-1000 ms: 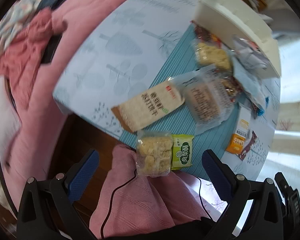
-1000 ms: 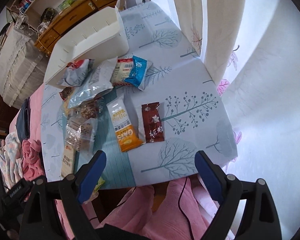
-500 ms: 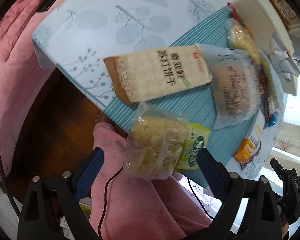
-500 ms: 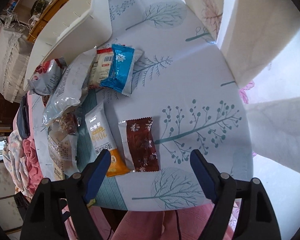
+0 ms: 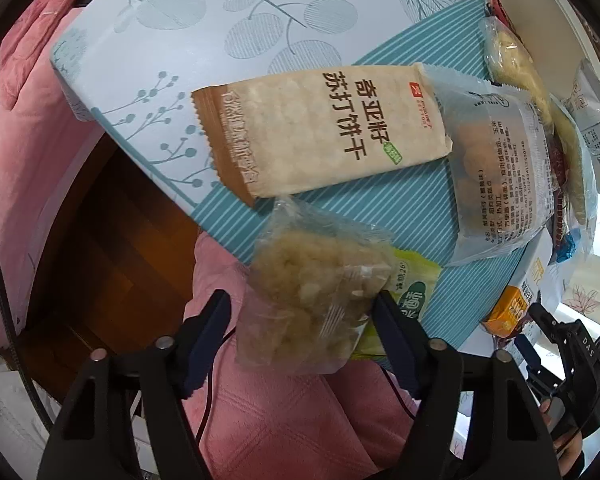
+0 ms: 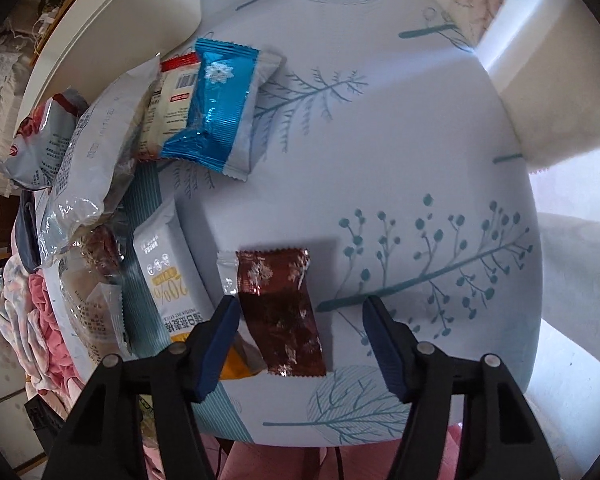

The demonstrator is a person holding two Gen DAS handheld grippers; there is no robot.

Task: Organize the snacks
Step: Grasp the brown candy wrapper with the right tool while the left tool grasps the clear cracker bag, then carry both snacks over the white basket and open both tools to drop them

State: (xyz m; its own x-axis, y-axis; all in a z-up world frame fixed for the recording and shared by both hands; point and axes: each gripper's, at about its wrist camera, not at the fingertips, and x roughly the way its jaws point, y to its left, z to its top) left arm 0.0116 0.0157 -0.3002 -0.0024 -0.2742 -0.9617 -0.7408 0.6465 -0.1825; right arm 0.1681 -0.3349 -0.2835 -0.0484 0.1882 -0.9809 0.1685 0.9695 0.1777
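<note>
While your left claw (image 5: pixel 302 312) points steeply down at the near edge of the tabletop (image 5: pixel 204 24), its jaws have just been closing around the clear rice-puff packet (image 5: pixel 316 300), which overhangs that edge above your pink-clad lap. The right pad touches the packet's corner; the left pad stands just clear, so the packet is bracketed, not yet pinched. Expect it to be light, crinkly and slippery, with a crumbly cake inside: take it across the middle of the body and squeeze gently. A green sachet (image 5: pixel 414 294) lies partly under it, and a long soda-cracker pack (image 5: pixel 324 136) sits just beyond on the teal striped runner (image 5: pixel 388 208).

From the right wrist, your right claw (image 6: pixel 300 316) has likewise been narrowing, with the brown foil bar (image 6: pixel 280 312) between the pads. The left pad is at its edge, the right pad apart, so nothing is gripped. That bar looks flat, light and slick, likely stiff enough inside to lift by its long sides. Beside it lies a white-and-orange bar (image 6: pixel 168 272); farther off, a blue foil packet (image 6: pixel 220 108) and a white bin (image 6: pixel 112 32). Pale curtains hang beyond the leaf-printed cloth.
</note>
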